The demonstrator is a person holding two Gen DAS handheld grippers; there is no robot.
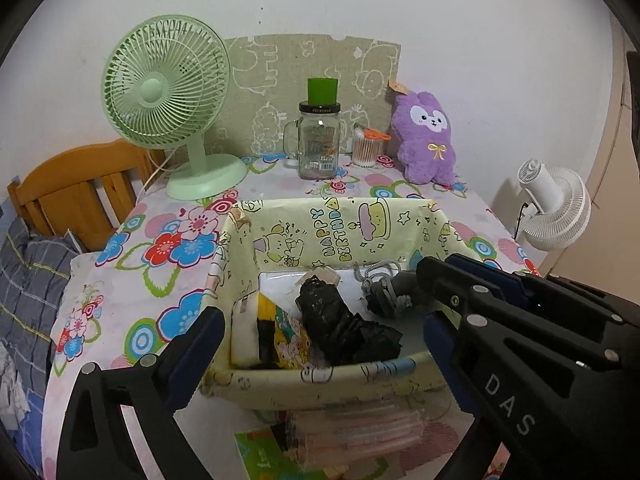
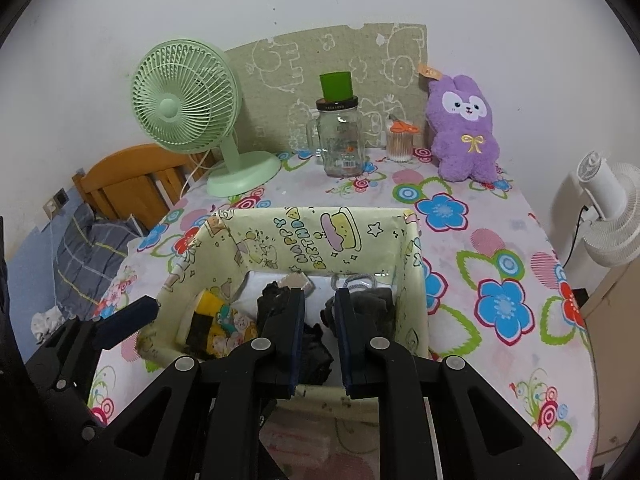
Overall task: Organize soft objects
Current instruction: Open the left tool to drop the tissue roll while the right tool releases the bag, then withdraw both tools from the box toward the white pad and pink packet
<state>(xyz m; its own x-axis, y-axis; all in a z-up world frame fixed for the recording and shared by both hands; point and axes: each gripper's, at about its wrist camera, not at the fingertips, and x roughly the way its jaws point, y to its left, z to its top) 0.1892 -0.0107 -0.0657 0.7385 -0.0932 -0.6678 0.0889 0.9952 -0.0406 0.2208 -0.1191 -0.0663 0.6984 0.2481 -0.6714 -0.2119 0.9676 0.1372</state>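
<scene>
Plush (image 1: 427, 136), fluffy purple, beside paper-lined box (image 1: 240, 224).

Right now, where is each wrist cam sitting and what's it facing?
Left wrist: above the near left of the yellow-green birthday-print storage box, facing the back wall; own open left claw frames it, and the right claw enters from the right.
Right wrist: above the box's near edge, further right, same heading; own right claw over the crumpled black cloth, fingers apart, the left claw's tip at left.
Shared: box, mint-green desk fan, purple plush rabbit.
</scene>
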